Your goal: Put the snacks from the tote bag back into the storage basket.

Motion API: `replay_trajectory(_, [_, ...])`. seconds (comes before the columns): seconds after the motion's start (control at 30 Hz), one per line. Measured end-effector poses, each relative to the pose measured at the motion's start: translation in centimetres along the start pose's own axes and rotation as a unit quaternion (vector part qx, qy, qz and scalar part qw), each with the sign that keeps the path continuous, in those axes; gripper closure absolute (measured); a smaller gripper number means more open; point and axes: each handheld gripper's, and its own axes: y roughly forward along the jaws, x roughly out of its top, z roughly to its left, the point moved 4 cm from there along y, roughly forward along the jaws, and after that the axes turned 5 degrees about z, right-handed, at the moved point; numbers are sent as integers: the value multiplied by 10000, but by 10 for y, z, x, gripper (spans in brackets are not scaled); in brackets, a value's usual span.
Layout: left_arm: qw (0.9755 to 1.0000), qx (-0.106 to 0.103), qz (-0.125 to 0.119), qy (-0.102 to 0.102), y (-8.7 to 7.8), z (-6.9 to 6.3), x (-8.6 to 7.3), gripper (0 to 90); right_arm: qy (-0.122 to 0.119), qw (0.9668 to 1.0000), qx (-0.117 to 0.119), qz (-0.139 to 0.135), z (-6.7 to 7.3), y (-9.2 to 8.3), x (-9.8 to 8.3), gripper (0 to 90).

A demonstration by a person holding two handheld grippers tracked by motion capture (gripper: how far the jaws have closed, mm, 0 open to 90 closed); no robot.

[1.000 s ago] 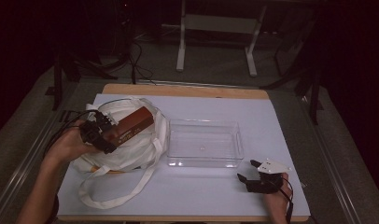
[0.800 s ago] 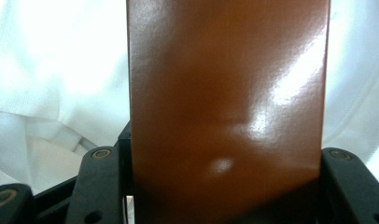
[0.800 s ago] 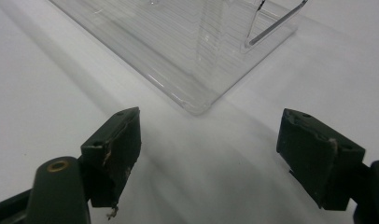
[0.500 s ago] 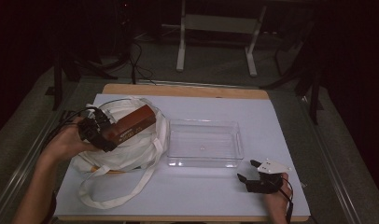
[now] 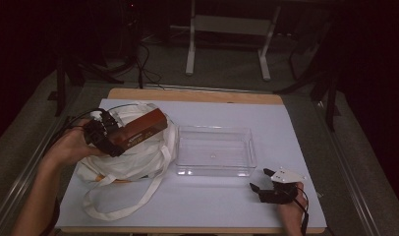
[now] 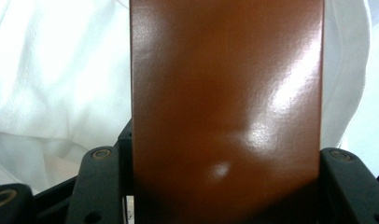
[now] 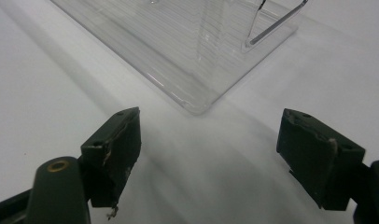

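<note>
Gripping a brown box [image 5: 141, 132], the left tool [image 5: 120, 140] held it clamped above the white cloth bag [image 5: 138, 160] at the counter's [image 5: 207, 206] left. The step in hand looked like lifting the box out of the bag; next it would need carrying right and lowering into the clear tray [image 5: 214, 172] at centre. Near right, the right tool [image 5: 260, 180] rested, jaws apart and empty.

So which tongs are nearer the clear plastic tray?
Right. The right tongs rest open on the table just off the clear plastic tray's near right corner; the left tongs hold a brown box over the white bag beyond its left side.
</note>
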Motion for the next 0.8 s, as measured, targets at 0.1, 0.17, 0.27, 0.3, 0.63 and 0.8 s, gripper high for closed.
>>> replay_trajectory(0.1, [9999, 17, -28, 100, -1, -1, 3, 434, 5, 10000, 0, 1, 0, 0, 0, 217])
replay_trajectory(0.17, [9998, 113, -60, 178, -1, -2, 5, 434, 5, 10000, 3, 3, 0, 0, 0, 217])
replay_trajectory(0.27, [9994, 107, -105, 325, -2, -4, 7, 433, 4, 10000, 1, 0, 0, 0, 0, 217])
replay_trajectory(0.3, [9991, 104, -100, 390, -2, -5, 8, 434, 4, 10000, 1, 1, 0, 0, 0, 217])
replay_trajectory(0.63, [9970, 34, -189, 755, 0, -12, 18, 433, -71, 10000, -24, 47, 1, 1, 0, 217])
replay_trajectory(0.8, [9961, 35, -240, 852, 1, -12, 21, 433, -85, 9999, -35, 52, 1, 1, 0, 217])
